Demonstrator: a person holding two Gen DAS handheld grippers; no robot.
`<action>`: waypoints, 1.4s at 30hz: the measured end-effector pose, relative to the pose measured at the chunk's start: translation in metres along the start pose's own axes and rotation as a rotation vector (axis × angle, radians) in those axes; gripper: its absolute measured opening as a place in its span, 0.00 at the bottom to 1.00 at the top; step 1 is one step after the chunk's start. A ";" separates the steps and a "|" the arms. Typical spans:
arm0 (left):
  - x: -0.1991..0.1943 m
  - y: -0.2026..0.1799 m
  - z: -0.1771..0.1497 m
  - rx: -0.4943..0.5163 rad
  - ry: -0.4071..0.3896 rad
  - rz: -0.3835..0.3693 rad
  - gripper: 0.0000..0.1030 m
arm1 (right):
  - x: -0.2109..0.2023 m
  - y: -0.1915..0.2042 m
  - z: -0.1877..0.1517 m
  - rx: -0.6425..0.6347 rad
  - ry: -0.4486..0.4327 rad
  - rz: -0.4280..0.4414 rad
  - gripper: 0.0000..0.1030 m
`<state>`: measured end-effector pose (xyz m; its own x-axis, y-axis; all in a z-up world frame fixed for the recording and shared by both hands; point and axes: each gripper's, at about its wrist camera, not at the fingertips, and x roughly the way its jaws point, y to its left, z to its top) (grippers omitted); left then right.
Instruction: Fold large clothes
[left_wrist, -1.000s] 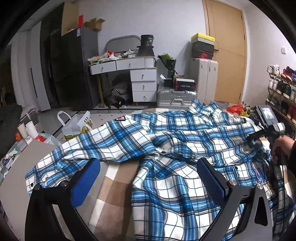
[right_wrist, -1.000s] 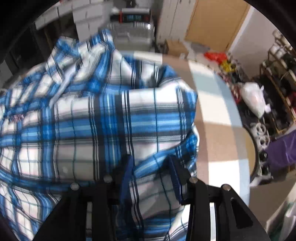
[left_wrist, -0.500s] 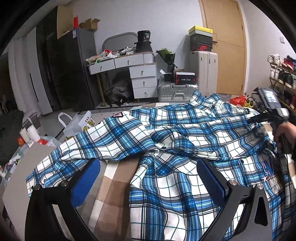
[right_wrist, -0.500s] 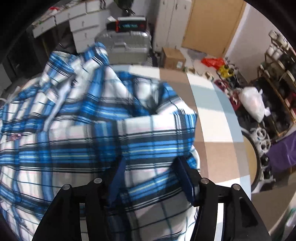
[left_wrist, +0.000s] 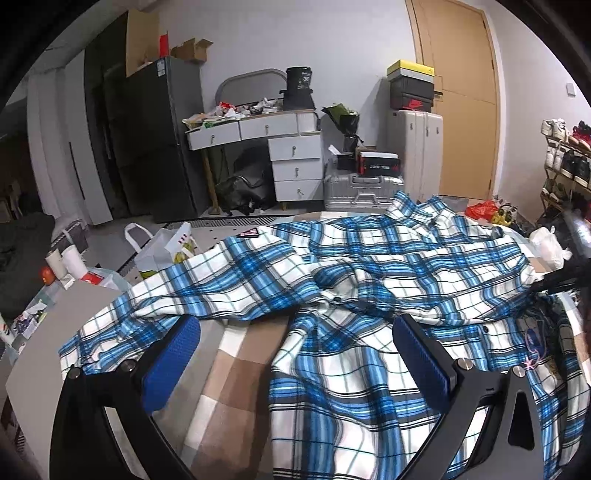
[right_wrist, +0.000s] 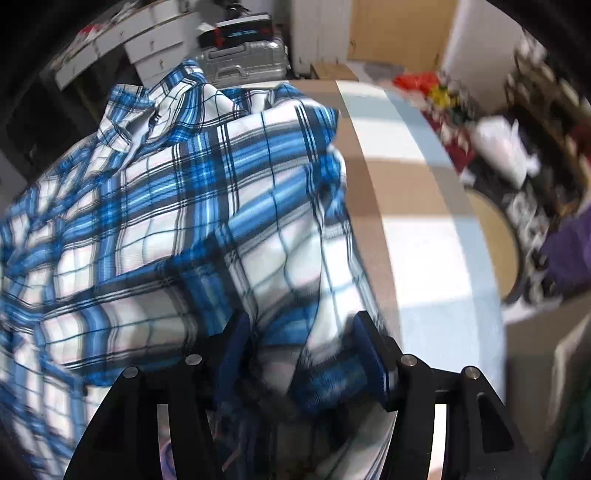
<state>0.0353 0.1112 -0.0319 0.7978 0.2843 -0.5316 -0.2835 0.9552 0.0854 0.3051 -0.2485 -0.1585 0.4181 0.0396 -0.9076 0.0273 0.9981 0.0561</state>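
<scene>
A large blue, white and black plaid shirt lies rumpled across the checked table cover, front open, one sleeve stretched toward the left edge. My left gripper is open and empty, low over the near edge, its blue pads on either side of the shirt's front opening. My right gripper is shut on a bunched fold of the shirt at its right side and lifts it off the table. In the left wrist view the right gripper shows at the far right edge.
The table's right edge curves close to the lifted cloth. Beyond the table stand a dark fridge, a white dresser, silver suitcases, a shoe rack and bags on the floor.
My right gripper has pulled the gripped fold up and to the right, and the shirt's right side has stretched out. My left gripper has stayed open and risen slightly.
</scene>
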 end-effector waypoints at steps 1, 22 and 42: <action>0.000 0.003 0.000 -0.005 -0.003 0.009 0.99 | -0.011 0.004 -0.003 -0.015 -0.028 0.011 0.51; -0.031 0.178 -0.015 -0.391 0.066 -0.003 0.99 | -0.202 0.119 -0.220 -0.075 -0.682 0.524 0.90; 0.082 0.270 -0.057 -0.419 0.488 0.130 0.98 | -0.201 0.122 -0.232 -0.141 -0.697 0.554 0.91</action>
<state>-0.0065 0.3875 -0.1002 0.4377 0.2309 -0.8690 -0.6231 0.7747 -0.1080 0.0138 -0.1231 -0.0654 0.7953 0.5239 -0.3050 -0.4339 0.8433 0.3170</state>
